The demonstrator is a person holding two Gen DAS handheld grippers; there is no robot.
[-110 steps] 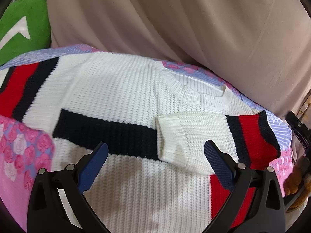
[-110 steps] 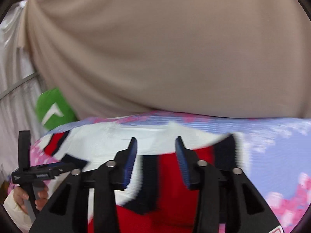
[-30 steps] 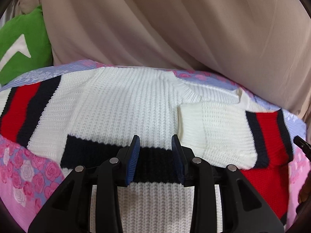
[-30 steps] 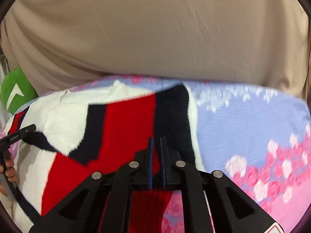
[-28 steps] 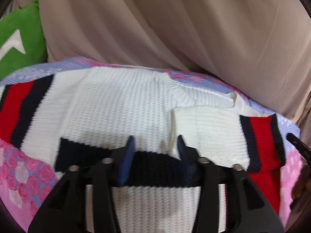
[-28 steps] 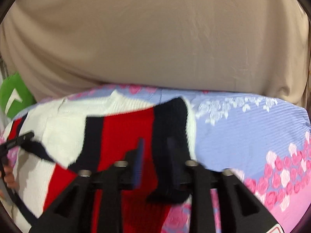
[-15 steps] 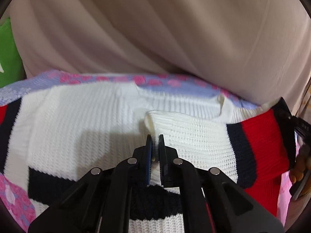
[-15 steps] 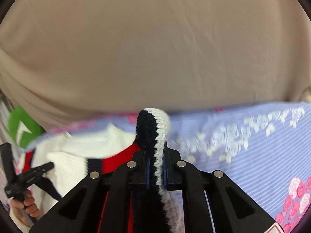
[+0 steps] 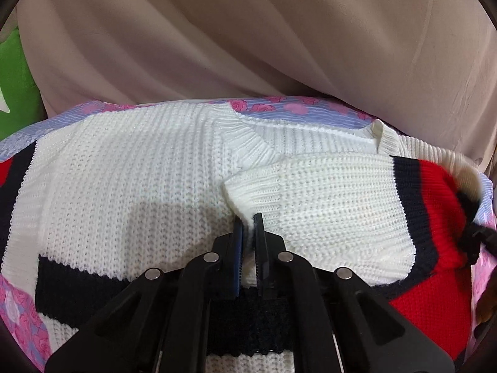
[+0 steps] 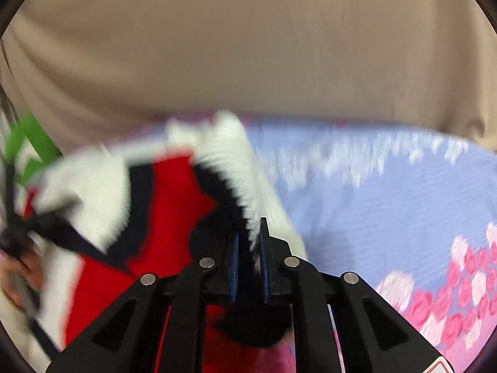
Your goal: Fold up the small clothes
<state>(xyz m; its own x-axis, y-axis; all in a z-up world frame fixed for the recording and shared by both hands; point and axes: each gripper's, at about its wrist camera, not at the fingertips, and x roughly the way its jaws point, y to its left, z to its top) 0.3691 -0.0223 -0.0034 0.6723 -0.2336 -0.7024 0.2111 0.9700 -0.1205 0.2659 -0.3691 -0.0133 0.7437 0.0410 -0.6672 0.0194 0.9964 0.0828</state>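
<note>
Left gripper [image 9: 248, 217] clamped on sweater [image 9: 130, 180] cuff, right gripper [image 10: 250, 222] pinching its black-edged sleeve — no writing legible

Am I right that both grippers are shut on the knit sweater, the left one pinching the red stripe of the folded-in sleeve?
Not quite. The left gripper is shut on the white cuff of the folded-in sleeve, not its red stripe, as the left wrist view shows. The right gripper is indeed shut on the sweater, at its dark-and-white edge.
</note>
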